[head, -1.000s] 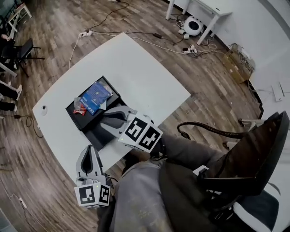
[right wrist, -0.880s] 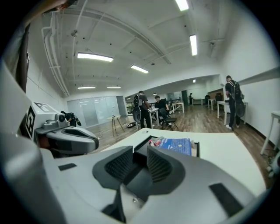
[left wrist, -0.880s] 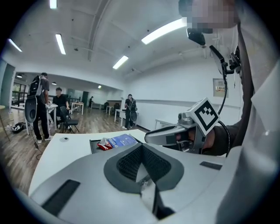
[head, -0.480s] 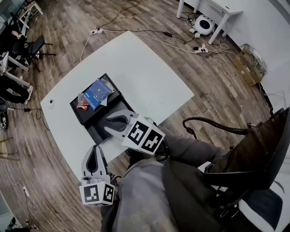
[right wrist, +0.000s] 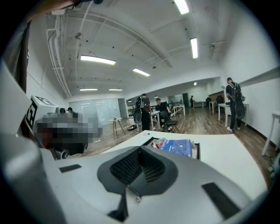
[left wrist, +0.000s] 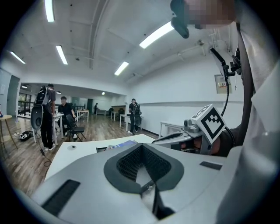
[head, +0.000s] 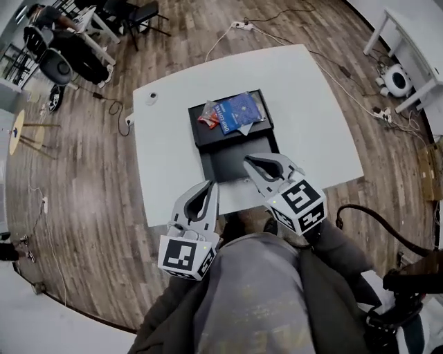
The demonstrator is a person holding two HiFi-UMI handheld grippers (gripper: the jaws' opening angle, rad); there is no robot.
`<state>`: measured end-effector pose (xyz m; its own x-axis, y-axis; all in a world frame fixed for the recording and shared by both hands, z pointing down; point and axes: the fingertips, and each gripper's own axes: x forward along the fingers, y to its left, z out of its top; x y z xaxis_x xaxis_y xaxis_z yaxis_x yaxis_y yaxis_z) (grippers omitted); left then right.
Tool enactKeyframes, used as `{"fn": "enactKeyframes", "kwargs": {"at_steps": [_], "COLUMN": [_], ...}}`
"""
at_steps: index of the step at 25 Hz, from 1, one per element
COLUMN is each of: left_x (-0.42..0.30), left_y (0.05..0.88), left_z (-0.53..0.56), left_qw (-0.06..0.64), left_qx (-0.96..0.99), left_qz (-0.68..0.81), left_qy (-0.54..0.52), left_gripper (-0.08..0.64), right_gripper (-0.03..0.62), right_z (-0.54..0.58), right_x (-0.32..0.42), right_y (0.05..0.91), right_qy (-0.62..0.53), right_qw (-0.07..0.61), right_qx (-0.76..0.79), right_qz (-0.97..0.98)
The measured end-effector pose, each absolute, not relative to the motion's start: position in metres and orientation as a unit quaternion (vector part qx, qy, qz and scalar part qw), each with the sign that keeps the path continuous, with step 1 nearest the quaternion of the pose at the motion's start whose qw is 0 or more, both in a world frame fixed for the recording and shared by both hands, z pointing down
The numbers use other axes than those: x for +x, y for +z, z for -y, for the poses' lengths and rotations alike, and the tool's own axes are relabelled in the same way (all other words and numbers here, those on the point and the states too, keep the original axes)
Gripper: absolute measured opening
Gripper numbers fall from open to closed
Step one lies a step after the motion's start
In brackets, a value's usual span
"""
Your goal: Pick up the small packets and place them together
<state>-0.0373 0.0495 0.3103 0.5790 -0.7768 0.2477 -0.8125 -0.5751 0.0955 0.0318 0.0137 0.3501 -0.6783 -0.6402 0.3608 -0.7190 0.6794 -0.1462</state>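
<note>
Blue packet (head: pixel 239 112) lies slanted across the tray (head: pixel 225 160)

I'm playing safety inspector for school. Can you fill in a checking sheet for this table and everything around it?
Surface: white table, mostly bare.
Job's things: blue packet and red packet side by side at the black tray's far end.
Clutter: small round white object near a table corner.
Grippers: left tool shut, empty; right tool just been closing, shut, nothing between.
Cables: power strip and cords on wooden floor.
Surroundings: chairs, people at desks.
</note>
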Motion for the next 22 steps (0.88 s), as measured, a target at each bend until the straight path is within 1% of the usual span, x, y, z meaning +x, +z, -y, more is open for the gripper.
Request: {"fn": "enactKeyframes", "kwargs": {"at_steps": [1, 16, 22], "left_x": [-0.036, -0.04, -0.039], "left_y": [0.311, 0.313, 0.316], "left_z": [-0.05, -0.05, -0.05], "left_qw": [0.097, 0.1, 0.101], "left_qx": [0.883, 0.883, 0.883], "left_qz": [0.45, 0.45, 0.449], "left_qy": [0.09, 0.091, 0.094], "left_gripper": [0.003, 0.003, 0.003], "right_gripper": [0.006, 0.005, 0.005], "right_z": [-0.013, -0.014, -0.014], "right_x": [0.034, 0.029, 0.03], "right_y": [0.351, 0.35, 0.351], "right_qy": [0.141, 0.125, 0.127], "right_qw": [0.139, 0.154, 0.149], "right_qx": [0.377, 0.369, 0.369], "right_qz": [0.905, 0.908, 0.909]}}
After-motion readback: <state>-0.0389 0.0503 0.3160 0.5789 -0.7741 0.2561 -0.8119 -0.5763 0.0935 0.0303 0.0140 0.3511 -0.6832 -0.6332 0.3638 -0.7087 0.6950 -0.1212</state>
